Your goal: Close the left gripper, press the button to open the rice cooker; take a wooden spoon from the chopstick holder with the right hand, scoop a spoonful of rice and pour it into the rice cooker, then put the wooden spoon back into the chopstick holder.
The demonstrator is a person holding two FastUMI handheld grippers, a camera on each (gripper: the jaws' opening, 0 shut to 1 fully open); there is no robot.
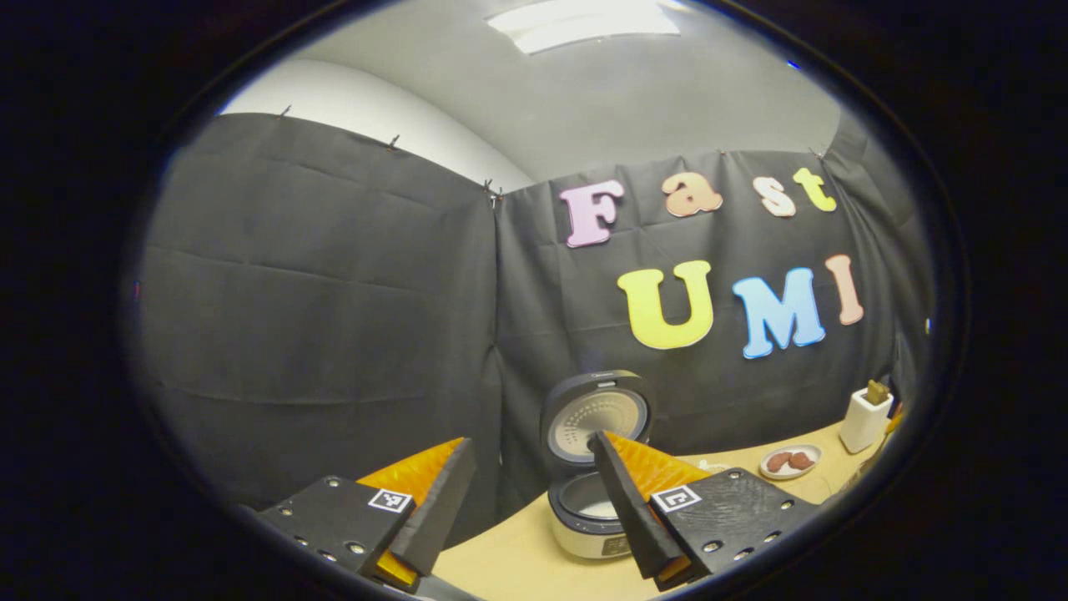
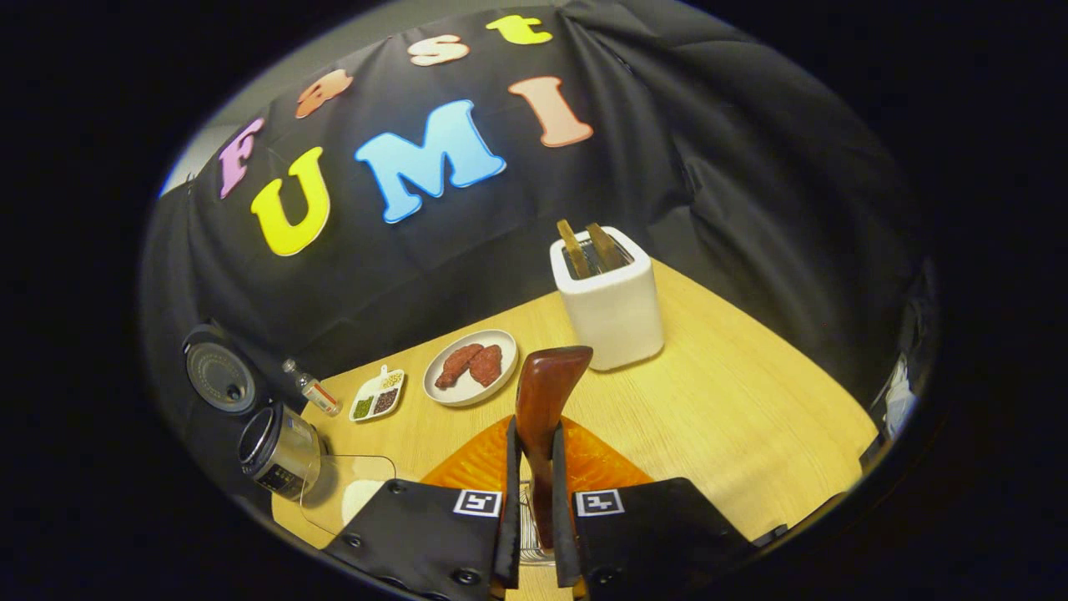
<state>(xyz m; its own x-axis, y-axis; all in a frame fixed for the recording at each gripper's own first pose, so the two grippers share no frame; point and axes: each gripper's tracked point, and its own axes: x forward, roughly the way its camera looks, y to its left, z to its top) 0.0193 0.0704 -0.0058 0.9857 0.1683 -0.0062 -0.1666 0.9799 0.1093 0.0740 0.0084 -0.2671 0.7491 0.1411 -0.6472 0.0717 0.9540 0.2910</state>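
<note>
The left gripper [image 1: 534, 467] hung with its fingers spread apart and nothing between them, raised above the wooden table [image 1: 517, 559]; beyond its fingers the rice cooker [image 1: 594, 467] stood with its lid up near the table's back edge, against the black cloth wall. In the right gripper view, the right gripper [image 2: 532, 501] had its fingers pressed together on the handle of the wooden spoon [image 2: 544, 409], which stood upright between them over a wire chopstick holder [image 2: 526, 534] just visible below. Ahead lay bare tabletop [image 2: 751, 409], with a white toaster [image 2: 609, 292] by the rear edge, a plate of meat [image 2: 470, 367] and a small divided dish [image 2: 377, 396] to its left, and a clear container [image 2: 350, 492] beside the cooker.
</note>
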